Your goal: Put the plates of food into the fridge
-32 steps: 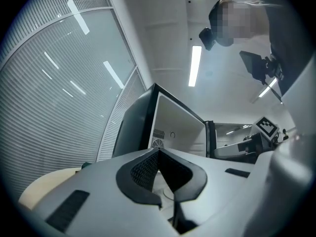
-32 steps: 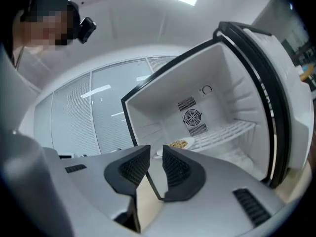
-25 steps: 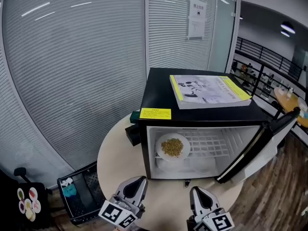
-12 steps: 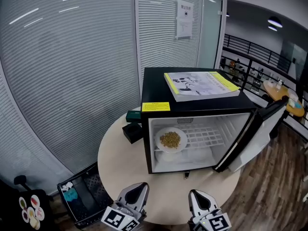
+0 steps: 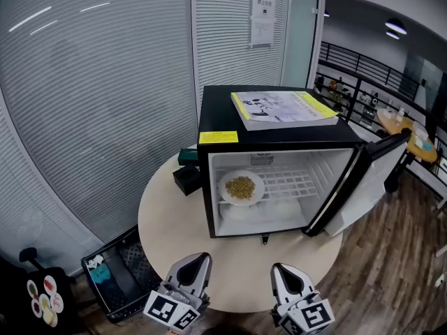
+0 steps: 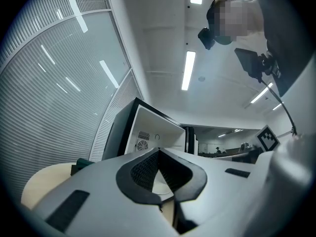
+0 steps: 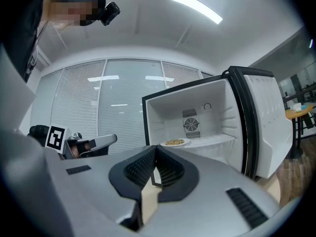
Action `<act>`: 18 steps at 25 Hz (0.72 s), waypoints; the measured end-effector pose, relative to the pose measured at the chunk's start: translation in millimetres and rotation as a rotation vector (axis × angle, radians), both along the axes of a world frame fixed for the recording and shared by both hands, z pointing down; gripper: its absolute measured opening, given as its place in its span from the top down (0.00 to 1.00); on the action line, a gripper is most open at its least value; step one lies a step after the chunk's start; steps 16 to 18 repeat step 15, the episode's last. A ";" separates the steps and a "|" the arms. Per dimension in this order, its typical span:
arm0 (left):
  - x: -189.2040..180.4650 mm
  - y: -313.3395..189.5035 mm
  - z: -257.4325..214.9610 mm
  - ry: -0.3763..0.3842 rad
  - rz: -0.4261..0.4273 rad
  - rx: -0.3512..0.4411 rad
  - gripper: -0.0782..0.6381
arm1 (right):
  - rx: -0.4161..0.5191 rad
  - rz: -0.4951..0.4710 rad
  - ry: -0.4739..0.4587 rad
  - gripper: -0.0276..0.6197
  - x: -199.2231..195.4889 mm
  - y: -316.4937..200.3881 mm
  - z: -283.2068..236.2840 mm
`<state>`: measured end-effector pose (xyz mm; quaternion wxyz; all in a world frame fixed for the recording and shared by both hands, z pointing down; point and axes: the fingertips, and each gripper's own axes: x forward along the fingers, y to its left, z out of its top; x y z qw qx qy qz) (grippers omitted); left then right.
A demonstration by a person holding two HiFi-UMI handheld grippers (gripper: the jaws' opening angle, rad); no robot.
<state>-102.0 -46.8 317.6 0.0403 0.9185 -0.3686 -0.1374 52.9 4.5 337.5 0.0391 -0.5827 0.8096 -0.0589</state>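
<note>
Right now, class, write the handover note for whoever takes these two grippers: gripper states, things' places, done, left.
Left gripper: shut, empty, by the round beige table's near edge.
Right gripper: shut, empty, beside it.
Done: white plate of brown food sits on the wire shelf, left side, inside the small black fridge.
Left: no other plate in view; fridge door stands open, probably needs closing.
</note>
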 end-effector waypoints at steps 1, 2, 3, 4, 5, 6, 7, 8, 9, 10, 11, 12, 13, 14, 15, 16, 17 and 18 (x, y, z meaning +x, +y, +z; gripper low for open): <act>2.2 0.5 -1.0 0.002 -0.002 0.001 0.88 | -0.001 -0.003 0.000 0.95 2.0 0.0 -0.6; 4.5 1.0 -1.4 0.003 -0.004 0.001 0.88 | -0.003 -0.006 0.001 0.95 4.0 0.0 -0.4; 6.7 1.3 -1.4 0.002 -0.006 0.002 0.88 | -0.007 -0.008 0.002 0.95 5.9 -0.1 0.4; 8.9 1.5 -1.2 0.001 -0.008 0.001 0.88 | -0.012 -0.011 0.003 0.95 7.7 -0.2 1.5; 11.1 1.9 -0.8 0.001 -0.010 -0.001 0.88 | -0.016 -0.014 0.003 0.95 9.5 0.1 2.6; 13.3 2.8 -0.1 0.001 -0.012 -0.003 0.88 | -0.020 -0.016 0.003 0.95 11.4 0.8 3.4; 15.5 3.6 0.7 0.000 -0.013 -0.005 0.88 | -0.023 -0.017 0.005 0.95 13.2 1.6 4.0; 17.4 3.8 1.4 0.000 -0.014 -0.007 0.88 | -0.024 -0.018 0.006 0.95 15.0 1.8 4.4; 19.1 3.2 1.7 0.000 -0.015 -0.007 0.88 | -0.024 -0.019 0.005 0.95 16.6 1.2 4.6; 20.6 2.0 1.5 0.000 -0.015 -0.006 0.88 | -0.021 -0.021 0.003 0.95 18.2 0.1 4.7; 22.0 0.6 0.9 -0.001 -0.016 -0.004 0.88 | -0.018 -0.023 -0.001 0.95 19.7 -1.3 4.8; 23.5 -0.6 0.3 -0.001 -0.016 -0.001 0.88 | -0.015 -0.025 -0.003 0.95 21.2 -2.6 4.8; 25.1 -1.6 -0.2 -0.001 -0.016 0.002 0.88 | -0.011 -0.026 -0.003 0.95 22.5 -3.7 4.5; 27.0 -2.4 -0.4 -0.001 -0.015 0.005 0.88 | -0.007 -0.027 -0.002 0.95 23.9 -4.7 4.1; 28.9 -3.1 -0.6 -0.001 -0.015 0.007 0.88 | -0.003 -0.027 -0.002 0.95 25.3 -5.6 3.7; 28.9 -3.1 -0.6 -0.001 -0.015 0.007 0.88 | -0.003 -0.027 -0.002 0.95 25.3 -5.6 3.7; 28.9 -3.1 -0.6 -0.001 -0.015 0.007 0.88 | -0.003 -0.027 -0.002 0.95 25.3 -5.6 3.7; 28.9 -3.1 -0.6 -0.001 -0.015 0.007 0.88 | -0.003 -0.027 -0.002 0.95 25.3 -5.6 3.7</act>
